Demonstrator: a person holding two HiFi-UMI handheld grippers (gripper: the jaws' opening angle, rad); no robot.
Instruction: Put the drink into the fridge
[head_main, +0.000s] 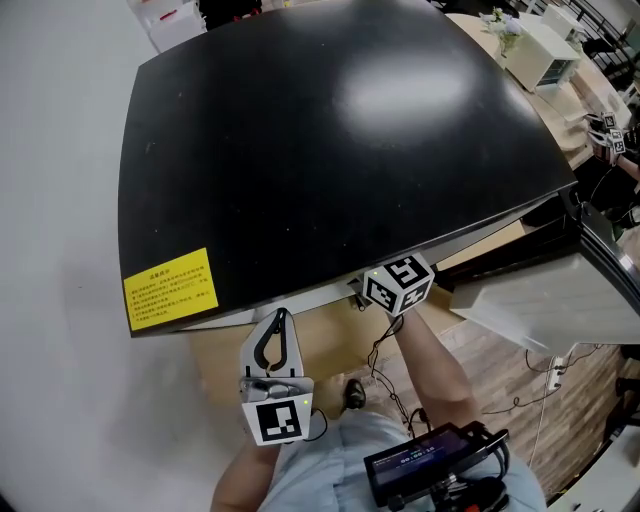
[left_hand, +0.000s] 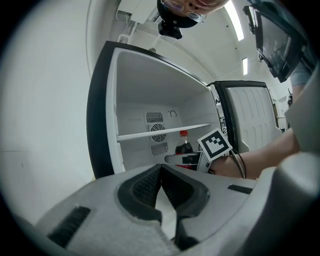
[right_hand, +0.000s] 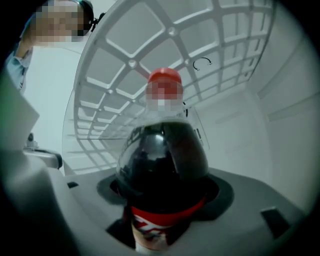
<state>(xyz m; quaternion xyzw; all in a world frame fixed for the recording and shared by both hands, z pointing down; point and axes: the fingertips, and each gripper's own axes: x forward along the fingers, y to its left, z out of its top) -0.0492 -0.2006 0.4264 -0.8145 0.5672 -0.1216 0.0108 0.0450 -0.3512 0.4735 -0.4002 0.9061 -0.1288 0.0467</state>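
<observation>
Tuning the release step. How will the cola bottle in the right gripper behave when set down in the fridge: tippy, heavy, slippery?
The bottle is dark nearly to the neck, so it is probably heavy for its size. It looks tall and narrow, so it is likely tippy if released tilted. The right gripper holds the labelled waist; the smooth round plastic may slip, or roll if dropped.

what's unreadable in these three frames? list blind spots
Right gripper view: the bottle, clamped in the right gripper, blocks what's beneath it; resting or not is unclear.
Head view: the fridge's black top hides interior, bottle and right jaws; only the marker cube shows.
Left gripper view: bottle's lower part is behind the right gripper; label too small to read.
</observation>
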